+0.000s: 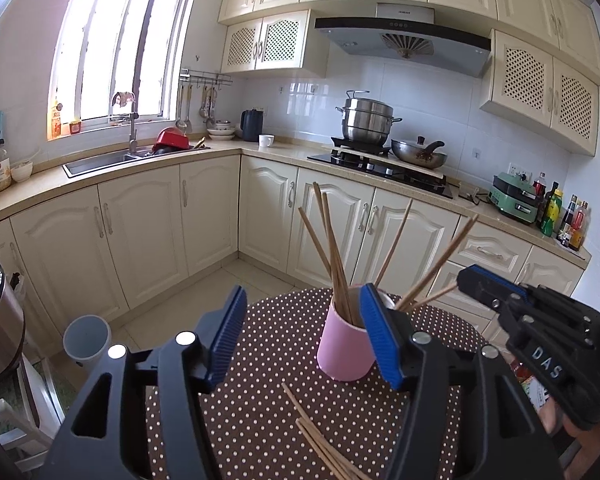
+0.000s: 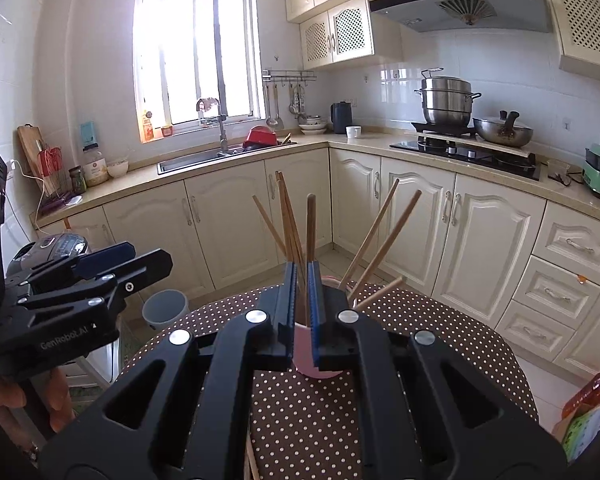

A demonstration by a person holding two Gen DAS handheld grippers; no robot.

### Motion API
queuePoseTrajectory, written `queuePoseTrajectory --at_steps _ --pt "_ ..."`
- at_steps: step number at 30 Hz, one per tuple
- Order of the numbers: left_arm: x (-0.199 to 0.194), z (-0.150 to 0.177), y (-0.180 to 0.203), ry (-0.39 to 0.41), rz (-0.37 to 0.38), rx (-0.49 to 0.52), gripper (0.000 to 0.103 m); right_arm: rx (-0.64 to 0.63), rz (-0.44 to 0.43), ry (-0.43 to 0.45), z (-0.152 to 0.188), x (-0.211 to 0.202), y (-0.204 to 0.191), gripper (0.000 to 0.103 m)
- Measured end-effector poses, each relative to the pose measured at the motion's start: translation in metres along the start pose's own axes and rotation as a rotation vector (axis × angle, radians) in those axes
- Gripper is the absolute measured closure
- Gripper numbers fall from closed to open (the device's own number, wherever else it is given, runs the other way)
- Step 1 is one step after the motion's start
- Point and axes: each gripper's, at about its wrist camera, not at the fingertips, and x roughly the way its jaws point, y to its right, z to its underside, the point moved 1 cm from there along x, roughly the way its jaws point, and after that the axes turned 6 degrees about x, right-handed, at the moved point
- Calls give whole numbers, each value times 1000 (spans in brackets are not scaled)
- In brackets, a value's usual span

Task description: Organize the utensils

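A: Left view: my left tool (image 1: 302, 334) gapes wide; pink cup (image 1: 344, 350) of chopsticks (image 1: 332, 248) ahead, loose chopsticks (image 1: 320, 440) beneath.

B: Right view?

A: Right tool (image 2: 301, 300) pinches one chopstick (image 2: 311, 224) over the cup. Light, stiff, slippery, I'd judge; grip mid-shaft.

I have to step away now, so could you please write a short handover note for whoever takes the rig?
Left gripper: open, empty, hanging in front of the pink cup.
Right gripper: nearly shut on a chopstick, upright over the cup.
The cup stands on the dotted table; several chopsticks already lean inside it.
Loose chopsticks lie on the table near the left gripper.
Left: drop the held chopstick in, then move the loose ones into the cup.
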Motion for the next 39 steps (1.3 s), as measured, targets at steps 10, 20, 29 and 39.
queuePoseTrajectory --at_steps 10,20,29,39 --pt "-4 54 2 -150 11 -16 45 23 -32 -59 38 -22 5 96" --pt "21 119 13 -326 -6 -32 45 54 -72 -230 104 -4 17 96" --pt "27 151 -11 -384 -24 -113 45 -29 -147 -423 144 38 -15 96" --pt "33 154 -28 -401 -21 -133 45 -58 -116 -512 164 77 -24 96"
